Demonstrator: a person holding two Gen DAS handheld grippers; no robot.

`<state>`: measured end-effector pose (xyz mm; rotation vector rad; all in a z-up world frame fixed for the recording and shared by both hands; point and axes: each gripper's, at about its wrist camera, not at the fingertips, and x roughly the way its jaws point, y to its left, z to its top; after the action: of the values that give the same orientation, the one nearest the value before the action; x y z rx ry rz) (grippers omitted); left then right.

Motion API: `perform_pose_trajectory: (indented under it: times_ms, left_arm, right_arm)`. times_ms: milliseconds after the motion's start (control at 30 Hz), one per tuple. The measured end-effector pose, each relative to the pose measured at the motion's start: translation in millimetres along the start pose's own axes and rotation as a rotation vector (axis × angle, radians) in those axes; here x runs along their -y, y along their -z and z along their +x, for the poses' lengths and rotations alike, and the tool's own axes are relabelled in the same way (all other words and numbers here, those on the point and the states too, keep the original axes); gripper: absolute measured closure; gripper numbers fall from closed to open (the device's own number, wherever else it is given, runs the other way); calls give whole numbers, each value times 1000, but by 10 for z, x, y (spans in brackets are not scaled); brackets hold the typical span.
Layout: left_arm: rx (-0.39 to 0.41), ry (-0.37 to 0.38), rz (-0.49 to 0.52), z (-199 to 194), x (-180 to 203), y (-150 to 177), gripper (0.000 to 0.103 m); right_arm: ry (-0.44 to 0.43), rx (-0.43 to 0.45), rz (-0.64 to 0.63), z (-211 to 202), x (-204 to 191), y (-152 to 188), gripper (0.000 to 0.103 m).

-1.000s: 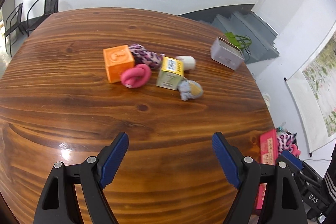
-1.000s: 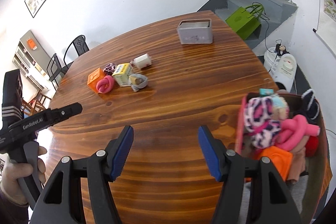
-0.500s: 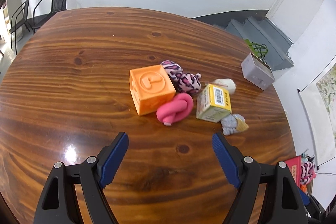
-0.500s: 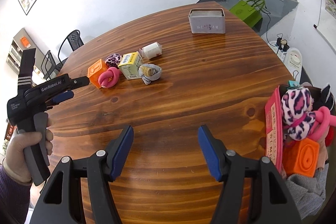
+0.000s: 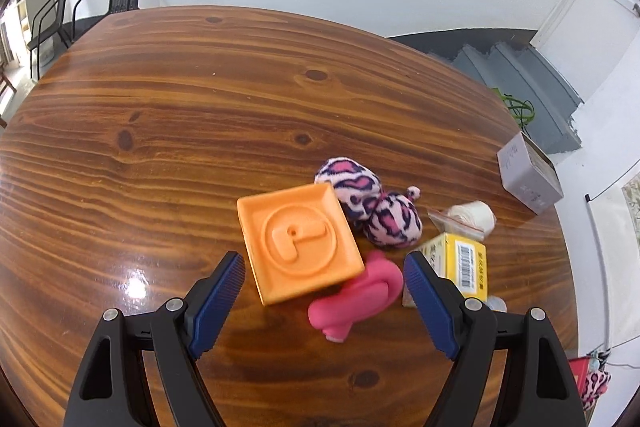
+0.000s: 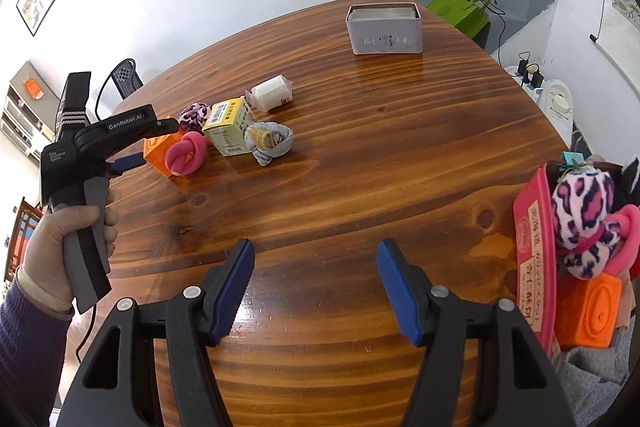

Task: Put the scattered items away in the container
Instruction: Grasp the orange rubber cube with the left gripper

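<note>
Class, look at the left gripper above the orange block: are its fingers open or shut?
Open. The left gripper has its blue fingers spread, neither touching the orange block.

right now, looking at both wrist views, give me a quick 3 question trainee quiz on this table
1. True or false: the left gripper is shut on the orange block.
2. Which thing lies nearest the grey tin: A the white roll, B the pink knot, C the yellow box?
3. Fill in: the right gripper hangs over bare ____.

Key: 1 false, its jaws are open; 2 A; 3 table.
</note>
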<state>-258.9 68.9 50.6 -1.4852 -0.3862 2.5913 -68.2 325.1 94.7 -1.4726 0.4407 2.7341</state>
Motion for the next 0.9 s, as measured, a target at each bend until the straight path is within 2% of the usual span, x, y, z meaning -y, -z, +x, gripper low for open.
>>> perform_pose_trajectory:
  times_ms: [333,500,533,567,633,900]
  left_arm:
    - [-48,-34,-21,252,-160,-72,20]
    - [-36,-2,10,249,-223,-84,20]
    - [-31,0,19,231,-225,-81,22]
    - [-28,13,30,212,-229,-78,31]
    - [-38,38,51,178,-237,-68,38]
    - [-42,103,74,-9,-387,-5,47]
  right_arm:
    - [-18,-18,-11,247,-125,-136,35]
    - [-31,-27,-39,364,-250,-177,35]
    - [-34,-28,-44,391,-274,-189,35]
    - [-34,-28,-47,411,-291,-200,35]
    - [-37,-26,-53,468,-320,-233,35]
    - [-38,-24,-91,754,-422,-435,35]
